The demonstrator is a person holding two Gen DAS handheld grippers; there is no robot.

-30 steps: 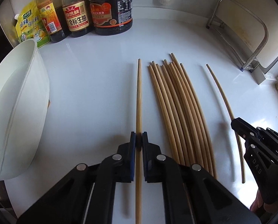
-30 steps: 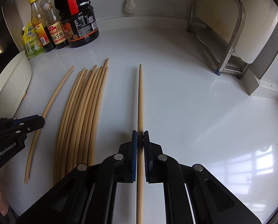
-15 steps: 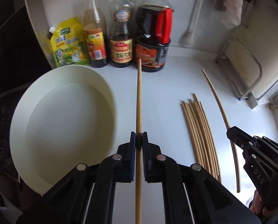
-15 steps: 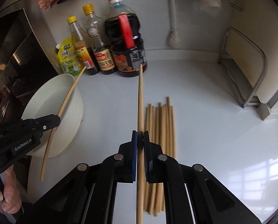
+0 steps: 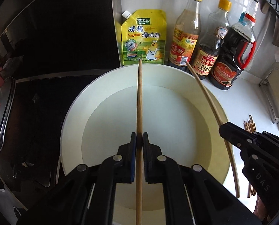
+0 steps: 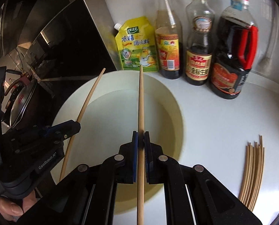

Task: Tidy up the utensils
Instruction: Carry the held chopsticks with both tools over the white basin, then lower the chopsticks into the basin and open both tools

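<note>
My left gripper (image 5: 139, 140) is shut on a wooden chopstick (image 5: 139, 97) and holds it in the air over the white bowl (image 5: 73, 108). My right gripper (image 6: 141, 139) is shut on a second chopstick (image 6: 141, 101), also over the white bowl (image 6: 175, 101). In the left wrist view the right gripper (image 5: 222, 129) and its chopstick (image 5: 208, 97) cross the bowl's right rim. In the right wrist view the left gripper (image 6: 77, 126) and its chopstick (image 6: 88, 99) hang over the bowl's left rim. A bundle of several chopsticks (image 6: 252, 172) lies on the white counter to the right.
A yellow seasoning pouch (image 5: 144, 37) and three sauce bottles (image 5: 205, 37) stand against the wall behind the bowl. A black stove with a lidded pot (image 5: 0, 116) lies to the left. A metal rack (image 5: 274, 97) stands at the far right.
Both grippers lifted their chopsticks off the counter and carried them left, from beside the bundle to above the white bowl. The bundle stayed on the counter.
</note>
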